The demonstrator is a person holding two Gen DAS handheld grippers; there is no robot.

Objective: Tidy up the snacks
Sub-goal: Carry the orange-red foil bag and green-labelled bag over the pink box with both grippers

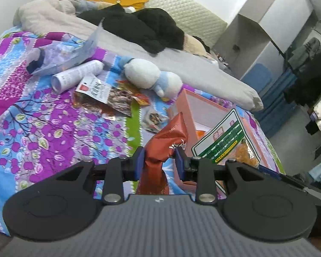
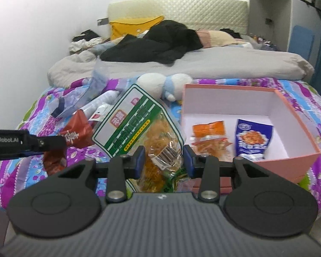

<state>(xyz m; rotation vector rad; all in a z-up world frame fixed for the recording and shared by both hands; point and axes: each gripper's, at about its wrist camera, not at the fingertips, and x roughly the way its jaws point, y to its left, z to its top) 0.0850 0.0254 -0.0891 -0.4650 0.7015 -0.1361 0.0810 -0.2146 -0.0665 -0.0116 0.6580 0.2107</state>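
The left gripper (image 1: 160, 158) has its jaws partly closed on a crumpled red-brown foil snack packet (image 1: 171, 141), held up left of the pink open cardboard box (image 2: 289, 107) on the bed with the purple flowered cover (image 1: 42, 128). Beside it, the right gripper (image 2: 163, 160) has its jaws pressed on a clear plastic bag with a green-and-white label (image 2: 137, 124), just left of the box. Inside the box lie an orange snack packet (image 2: 209, 135) and, further right, a blue snack packet (image 2: 253, 139).
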